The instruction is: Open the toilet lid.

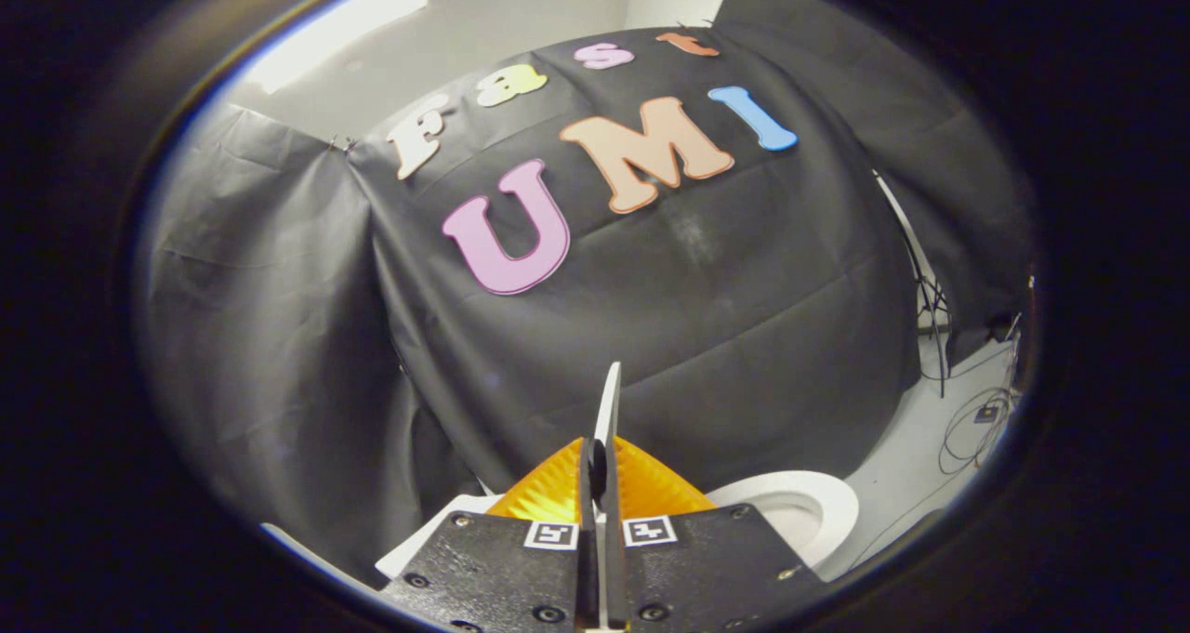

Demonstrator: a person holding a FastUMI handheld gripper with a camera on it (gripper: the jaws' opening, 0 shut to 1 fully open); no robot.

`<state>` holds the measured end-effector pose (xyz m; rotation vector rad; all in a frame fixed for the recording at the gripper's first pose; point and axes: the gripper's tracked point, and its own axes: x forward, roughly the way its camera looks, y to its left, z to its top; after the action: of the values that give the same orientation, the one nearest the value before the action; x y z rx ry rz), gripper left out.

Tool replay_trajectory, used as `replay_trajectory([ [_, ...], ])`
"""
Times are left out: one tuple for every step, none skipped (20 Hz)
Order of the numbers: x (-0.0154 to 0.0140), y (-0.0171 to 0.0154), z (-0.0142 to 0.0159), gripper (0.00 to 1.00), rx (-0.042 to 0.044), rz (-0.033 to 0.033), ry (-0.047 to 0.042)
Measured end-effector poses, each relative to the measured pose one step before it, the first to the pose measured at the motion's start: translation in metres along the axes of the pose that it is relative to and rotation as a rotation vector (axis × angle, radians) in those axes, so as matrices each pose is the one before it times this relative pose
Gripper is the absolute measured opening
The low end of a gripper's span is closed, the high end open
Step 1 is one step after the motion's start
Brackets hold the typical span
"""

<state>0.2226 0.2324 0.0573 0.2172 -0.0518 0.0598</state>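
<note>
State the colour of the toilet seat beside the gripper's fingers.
White: the toilet seat shows in the gripper view, beside the gripper.

White toilet lid [609, 419] stands upright on edge, thin rim facing the camera, clamped between both fingers (pinched near its edge); white toilet seat ring [804, 512] lies below, open hole visible.

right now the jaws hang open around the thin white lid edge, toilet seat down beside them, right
Not open. The gripper view shows the gripper with its jaws shut on the thin white edge of the lid. The toilet seat is down beside them, as you said.
</note>
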Motion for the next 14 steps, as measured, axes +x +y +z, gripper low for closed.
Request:
replay_trajectory([
  [0.00096,0.00658,0.00053,0.03,-0.0139,0.00417,0.00173],
  [0.00029,0.00691,0.00047,0.03,-0.01151,0.00642,0.00187],
  [0.00067,0.00643,-0.00112,0.03,-0.01576,0.00488,0.00043],
  [-0.00041,0.00708,0.0,0.03,-0.01502,0.00681,-0.00092],
  [-0.0007,0.00743,-0.00116,0.03,-0.01328,0.00582,0.0016],
  [0.00029,0.00739,-0.00034,0.03,-0.01714,0.00672,0.00056],
  [0.00147,0.00734,-0.00081,0.03,-0.01743,0.00714,0.00189],
  [0.00101,0.00774,0.00073,0.03,-0.01712,0.00885,0.00153],
  [0.00038,0.00798,-0.00109,0.03,-0.01914,0.01189,0.00306],
  [0.00065,0.00899,-0.00071,0.03,-0.01704,0.01232,0.00234],
  [0.0016,0.00782,0.00016,0.03,-0.01397,0.01177,0.0019],
  [0.00119,0.00838,-0.00008,0.03,-0.00724,0.01334,0.00088],
  [0.00113,0.00822,-0.0014,0.03,-0.01203,0.00996,0.00079],
  [0.00051,0.00797,-0.00113,0.03,-0.01176,0.01337,0.0008],
])
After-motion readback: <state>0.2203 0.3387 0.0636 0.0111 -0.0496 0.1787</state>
